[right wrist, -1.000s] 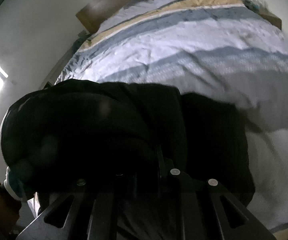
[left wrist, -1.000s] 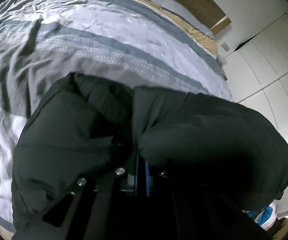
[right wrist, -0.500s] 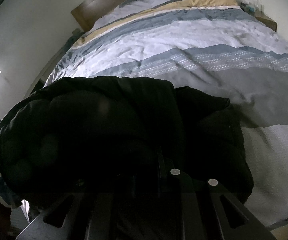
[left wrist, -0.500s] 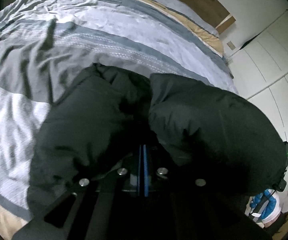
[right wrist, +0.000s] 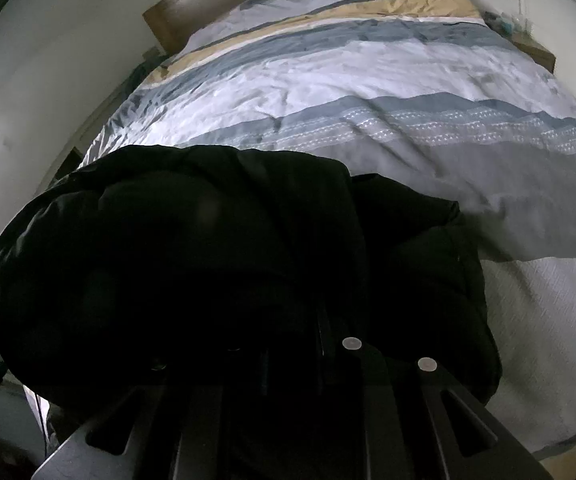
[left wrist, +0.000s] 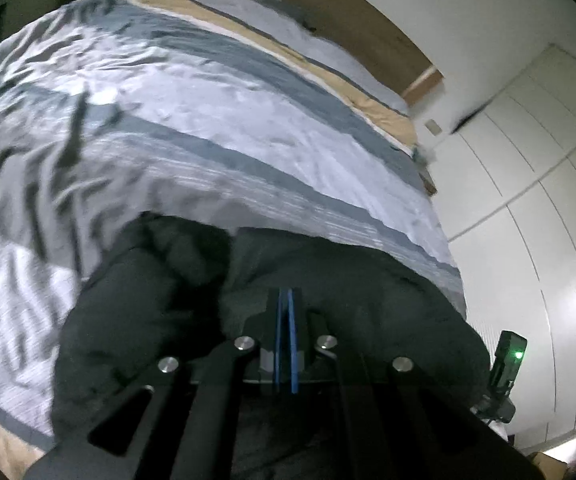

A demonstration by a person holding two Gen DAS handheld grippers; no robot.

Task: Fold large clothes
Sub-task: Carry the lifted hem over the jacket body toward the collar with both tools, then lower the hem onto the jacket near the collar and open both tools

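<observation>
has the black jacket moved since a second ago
Yes. The black jacket now sits lower against the striped duvet, with more headboard visible above.

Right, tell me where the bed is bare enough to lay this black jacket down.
The striped duvet is bare from the black jacket up to the wooden headboard. It is also bare beside the jacket, toward the white textured band. The near edge is crowded: the jacket bunches around the left gripper and hides the right gripper's fingers.
</observation>
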